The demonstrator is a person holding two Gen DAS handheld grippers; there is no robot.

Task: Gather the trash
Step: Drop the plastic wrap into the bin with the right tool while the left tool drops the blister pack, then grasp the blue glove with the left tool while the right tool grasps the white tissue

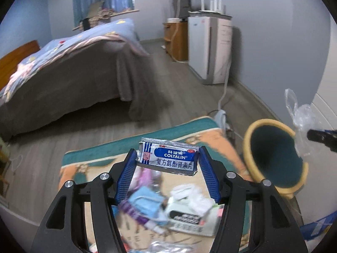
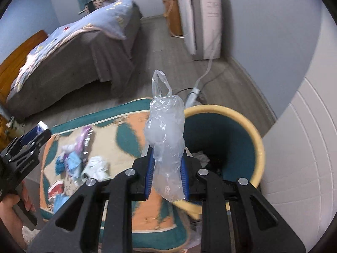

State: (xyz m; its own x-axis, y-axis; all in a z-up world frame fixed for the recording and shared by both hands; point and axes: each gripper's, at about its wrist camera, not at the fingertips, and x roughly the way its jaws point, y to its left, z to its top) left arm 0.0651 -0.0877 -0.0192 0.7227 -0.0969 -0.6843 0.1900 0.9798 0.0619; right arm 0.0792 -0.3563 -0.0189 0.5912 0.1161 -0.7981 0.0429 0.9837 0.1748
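Observation:
My left gripper [image 1: 167, 155] is shut on a flat silver and blue medicine packet [image 1: 168, 157], held crosswise between its blue pads above the rug. My right gripper [image 2: 166, 158] is shut on a crumpled clear plastic bag [image 2: 165, 130], which stands up between the pads just left of the bin. The bin [image 2: 258, 139] is yellow-rimmed with a teal inside and holds some grey trash at the bottom. In the left wrist view the bin [image 1: 250, 139] lies to the right, with the bag [image 1: 303, 118] and the right gripper's tip beyond it. The left gripper [image 2: 40, 133] shows at the right wrist view's left edge.
Several pieces of trash [image 1: 166, 206] lie on the teal and orange rug [image 1: 88, 158]: blue masks, white paper, a purple wrapper. A grey-covered bed [image 1: 73, 73] stands behind, a white appliance [image 1: 210, 48] by the wall, a cable and power strip [image 2: 192, 97] near the bin. A hand [image 2: 14, 206] grips the left handle.

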